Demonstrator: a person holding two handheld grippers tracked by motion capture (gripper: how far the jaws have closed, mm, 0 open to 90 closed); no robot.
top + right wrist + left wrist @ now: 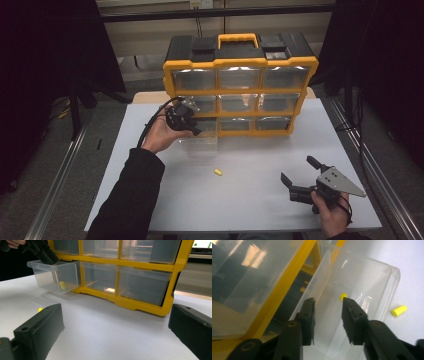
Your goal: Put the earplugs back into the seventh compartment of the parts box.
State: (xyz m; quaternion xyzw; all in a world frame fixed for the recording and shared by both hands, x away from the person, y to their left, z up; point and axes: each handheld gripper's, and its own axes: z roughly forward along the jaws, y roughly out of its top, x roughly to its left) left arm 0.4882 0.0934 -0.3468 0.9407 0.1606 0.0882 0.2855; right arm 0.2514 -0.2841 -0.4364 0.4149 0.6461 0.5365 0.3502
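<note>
At the left of the white table (150, 210), a person's left gripper (181, 120) hovers over a clear drawer (199, 142) pulled out from the bottom-left slot of a yellow organizer (240, 90), its black jaws parted to a moderate gap and gripping nothing. In the left gripper view those jaws point down into the open drawer (362, 285), where one yellow earplug (342, 296) lies on the clear floor just beyond the tip of the right-hand jaw; the right gripper view shows the same piece (62, 285) inside the drawer, near its front wall.

A second yellow earplug (218, 172) lies loose on the table, in front of the drawer and toward the middle, clear of both tools. In the left gripper view it (398, 310) lies outside the drawer's transparent front wall, off to the right of the jaws, its long axis tilted slightly up to the right. It appears somewhat nearer the left gripper than the right, so that hand looks better placed to fetch it, though it would first have to lift clear of the drawer and swing out across the front wall.

At the right, the right gripper (300, 176) rests low near the table's front edge, jaws spread wide and empty, pointing toward the organizer.
</note>
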